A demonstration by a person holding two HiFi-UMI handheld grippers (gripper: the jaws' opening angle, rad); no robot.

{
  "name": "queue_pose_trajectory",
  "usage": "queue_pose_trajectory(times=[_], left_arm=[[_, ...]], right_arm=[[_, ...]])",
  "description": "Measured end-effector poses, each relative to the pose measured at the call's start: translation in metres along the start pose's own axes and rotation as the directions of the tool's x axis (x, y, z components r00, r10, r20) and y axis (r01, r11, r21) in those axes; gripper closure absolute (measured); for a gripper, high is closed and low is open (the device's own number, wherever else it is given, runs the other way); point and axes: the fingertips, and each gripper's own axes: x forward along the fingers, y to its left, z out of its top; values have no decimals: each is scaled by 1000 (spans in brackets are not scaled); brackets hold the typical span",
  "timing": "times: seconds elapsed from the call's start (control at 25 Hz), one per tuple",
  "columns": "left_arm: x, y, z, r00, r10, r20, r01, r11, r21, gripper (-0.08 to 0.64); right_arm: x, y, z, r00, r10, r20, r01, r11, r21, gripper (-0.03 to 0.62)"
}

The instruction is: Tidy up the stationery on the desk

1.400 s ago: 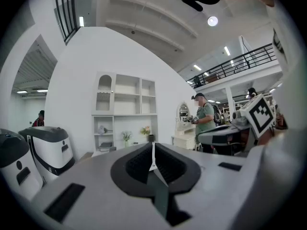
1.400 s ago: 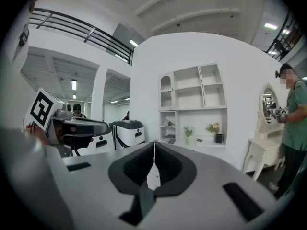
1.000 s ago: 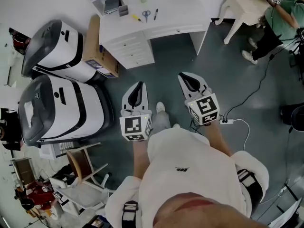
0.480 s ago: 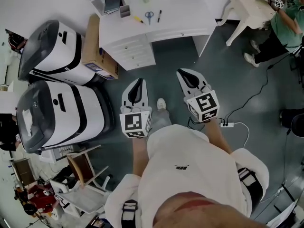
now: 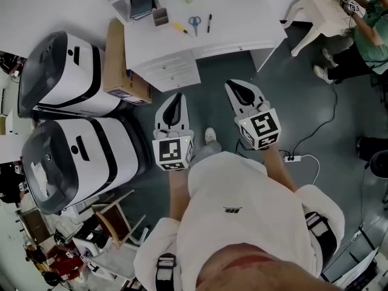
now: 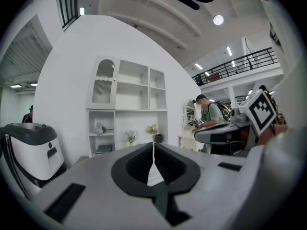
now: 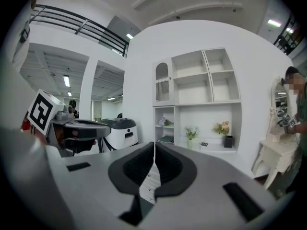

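The left gripper (image 5: 176,102) and right gripper (image 5: 237,91) are held with jaws pressed together on nothing. Scissors (image 5: 194,22) and pen (image 5: 209,22) lie on the tabletop (image 5: 242,26), well ahead of the jaws. Unless the jaws are opened before arrival, stationery could be nudged off.

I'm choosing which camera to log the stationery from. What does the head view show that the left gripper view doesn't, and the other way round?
Only the head view shows the desktop from above, with blue-handled scissors, a black pen and a yellow item, plus a cardboard box beside the desk. Only the left gripper view shows the shelf unit, ceiling lights and a balcony railing. Both show the left gripper with its jaws together, the right gripper and a white machine.
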Motion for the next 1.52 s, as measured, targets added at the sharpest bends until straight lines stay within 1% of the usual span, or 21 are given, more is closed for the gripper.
queue_pose_trajectory(times=[0.28, 0.68, 1.16, 1.52], left_arm=[[57, 47, 2, 999, -33, -10, 33, 999, -3, 560], [109, 97, -5, 997, -71, -24, 70, 997, -8, 560], [160, 127, -3, 997, -69, -21, 69, 997, -17, 560], [216, 147, -6, 998, -48, -32, 48, 999, -20, 560]], right_arm=[[68, -23, 7, 999, -32, -21, 32, 999, 6, 592], [137, -39, 8, 997, -68, -43, 69, 997, 17, 592], [185, -65, 13, 996, -71, -53, 72, 997, 16, 592], [235, -102, 10, 997, -40, -67, 43, 999, 34, 592]])
